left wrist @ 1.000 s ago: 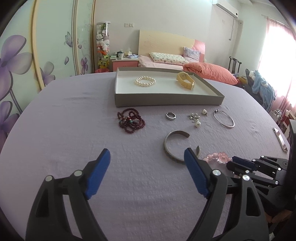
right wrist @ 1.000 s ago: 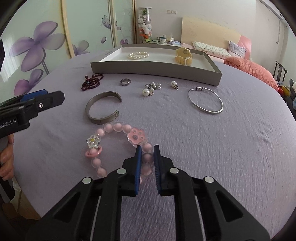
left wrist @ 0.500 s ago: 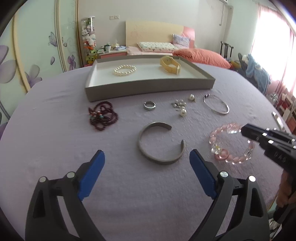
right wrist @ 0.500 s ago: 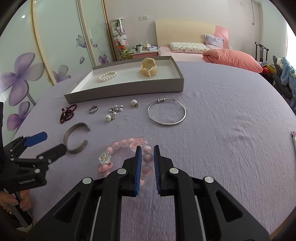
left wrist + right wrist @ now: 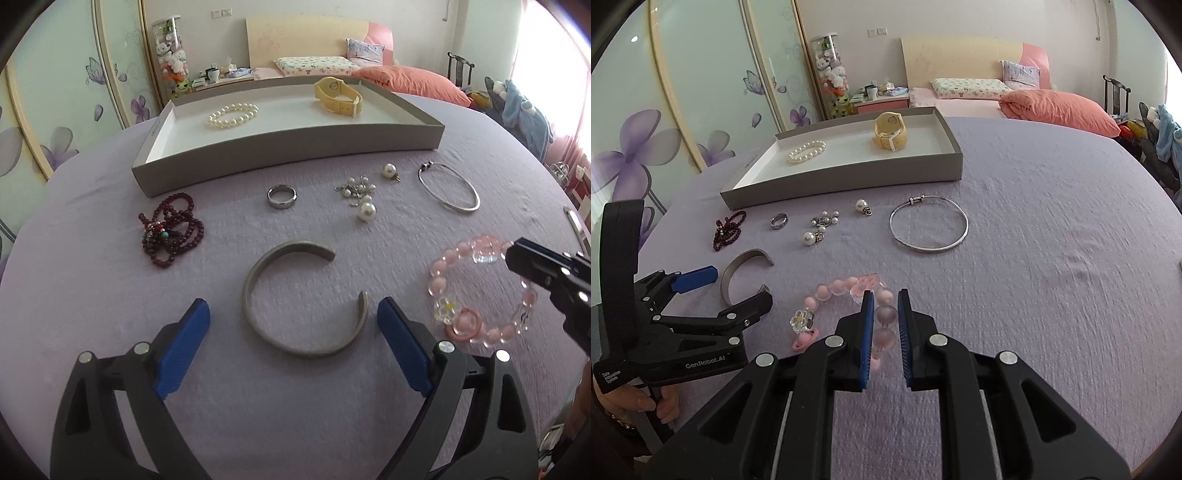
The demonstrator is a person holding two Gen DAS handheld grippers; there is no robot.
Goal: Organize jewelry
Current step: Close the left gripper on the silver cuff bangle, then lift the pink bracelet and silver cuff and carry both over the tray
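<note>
Jewelry lies spread over the purple-covered desk: a pink bead bracelet sits near the front edge, and the right claw has its two blue pads close on either side of the bracelet's beads, though whether they pinch them cannot be told. The left claw is spread wide around a grey open cuff without touching it. Toward the far edge, a grey tray holds a pearl bracelet and a yellow watch.
</note>
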